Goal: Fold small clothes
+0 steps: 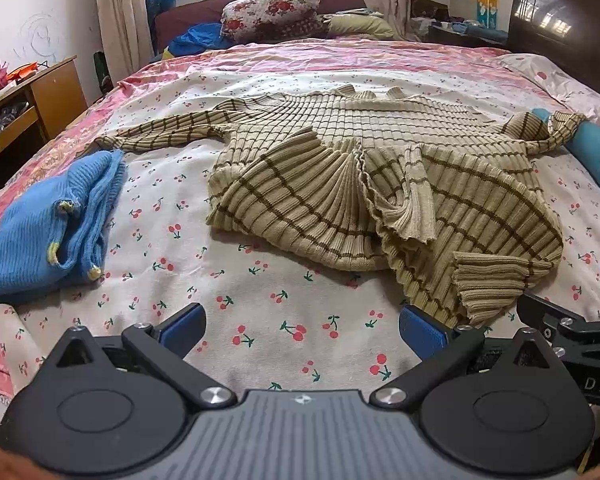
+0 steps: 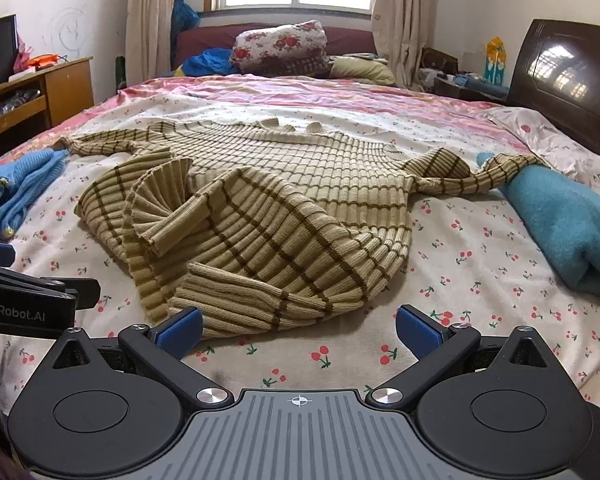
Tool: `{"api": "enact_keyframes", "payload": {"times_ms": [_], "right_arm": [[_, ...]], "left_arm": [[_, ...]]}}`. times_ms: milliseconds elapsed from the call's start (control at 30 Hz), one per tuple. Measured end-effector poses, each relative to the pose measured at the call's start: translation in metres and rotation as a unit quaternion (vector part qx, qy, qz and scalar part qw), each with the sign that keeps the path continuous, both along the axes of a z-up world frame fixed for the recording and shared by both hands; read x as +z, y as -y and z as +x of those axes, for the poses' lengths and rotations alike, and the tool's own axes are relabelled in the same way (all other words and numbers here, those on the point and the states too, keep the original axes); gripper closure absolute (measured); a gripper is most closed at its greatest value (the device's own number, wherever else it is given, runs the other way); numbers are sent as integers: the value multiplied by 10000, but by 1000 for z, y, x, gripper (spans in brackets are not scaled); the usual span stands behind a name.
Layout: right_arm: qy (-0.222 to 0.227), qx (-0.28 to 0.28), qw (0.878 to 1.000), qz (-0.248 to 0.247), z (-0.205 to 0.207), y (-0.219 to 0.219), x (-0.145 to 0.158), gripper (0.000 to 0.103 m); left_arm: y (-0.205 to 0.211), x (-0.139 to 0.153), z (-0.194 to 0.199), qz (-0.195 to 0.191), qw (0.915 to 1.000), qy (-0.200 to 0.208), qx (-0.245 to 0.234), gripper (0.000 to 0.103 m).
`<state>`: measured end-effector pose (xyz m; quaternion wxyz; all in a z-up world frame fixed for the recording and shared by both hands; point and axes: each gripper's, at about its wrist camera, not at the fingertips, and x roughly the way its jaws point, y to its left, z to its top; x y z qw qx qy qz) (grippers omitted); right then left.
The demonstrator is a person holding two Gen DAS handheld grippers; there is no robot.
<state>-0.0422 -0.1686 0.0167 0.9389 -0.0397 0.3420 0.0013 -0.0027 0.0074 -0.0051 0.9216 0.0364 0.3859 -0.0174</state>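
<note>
A beige ribbed sweater with brown checks (image 1: pixel 360 184) lies crumpled on the cherry-print bedsheet (image 1: pixel 260 312), its sleeves spread left and right and its hem bunched toward me. It also shows in the right wrist view (image 2: pixel 260 220). My left gripper (image 1: pixel 302 330) is open and empty, just short of the hem's near edge. My right gripper (image 2: pixel 298 330) is open and empty, with its left fingertip (image 2: pixel 180 330) close to the hem. The right gripper also shows at the right edge of the left wrist view (image 1: pixel 572 332).
A folded blue knit garment (image 1: pixel 52 236) lies at the left of the bed. A teal folded cloth (image 2: pixel 572 224) lies at the right, under the sweater's right sleeve. Pillows (image 2: pixel 284 44) and a dark headboard (image 2: pixel 568 68) stand at the back, a wooden desk (image 1: pixel 32 100) at the left.
</note>
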Motion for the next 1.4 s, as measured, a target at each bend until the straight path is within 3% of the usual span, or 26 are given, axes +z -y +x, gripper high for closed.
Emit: {"api": "enact_keyframes", "payload": {"times_ms": [1400], "right_arm": [[83, 44, 10000, -21, -2, -2, 0, 3]], "left_arm": [[-2, -1, 1, -3, 10000, -44, 36, 0]]}}
